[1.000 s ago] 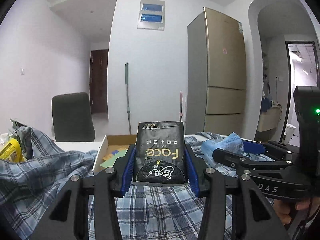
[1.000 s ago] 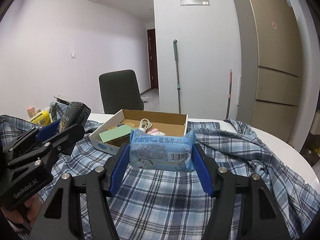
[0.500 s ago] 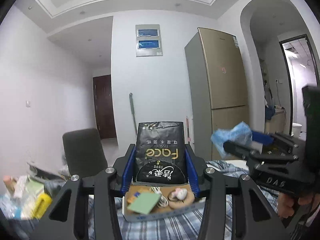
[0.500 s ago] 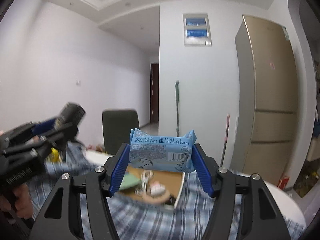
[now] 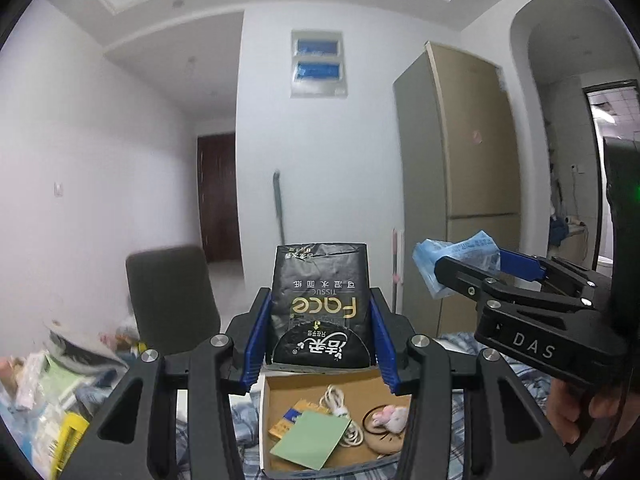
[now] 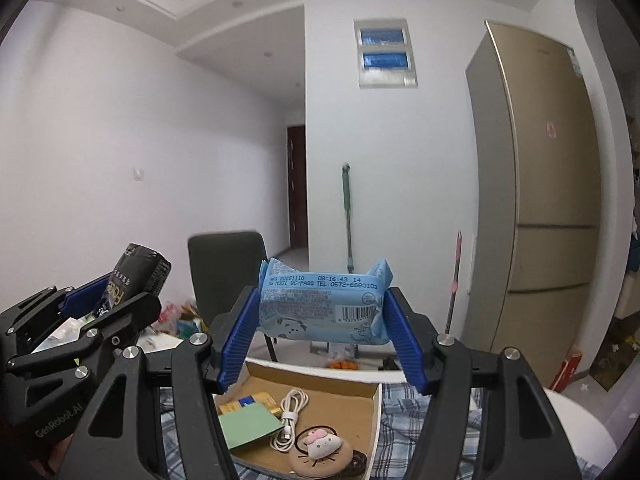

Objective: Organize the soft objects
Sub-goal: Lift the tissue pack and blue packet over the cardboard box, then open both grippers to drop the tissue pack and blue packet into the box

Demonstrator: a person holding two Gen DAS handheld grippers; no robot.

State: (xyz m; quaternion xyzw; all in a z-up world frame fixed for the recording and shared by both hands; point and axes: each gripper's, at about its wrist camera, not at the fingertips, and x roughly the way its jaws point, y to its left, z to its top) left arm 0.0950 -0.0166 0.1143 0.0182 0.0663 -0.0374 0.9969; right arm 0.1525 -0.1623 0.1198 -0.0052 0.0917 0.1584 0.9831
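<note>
My left gripper is shut on a black tissue pack marked "Face" and holds it up above the cardboard box. My right gripper is shut on a light blue wipes pack and holds it above the same box. In the left wrist view the right gripper with the blue pack is at the right. In the right wrist view the left gripper with the black pack is at the left.
The box holds a green card, a white cable and a round plush item. It sits on a blue plaid cloth over a white table. A dark chair and clutter lie behind and left.
Both grippers have risen from just above the plaid cloth and moved forward over the open box, each still holding its pack.
</note>
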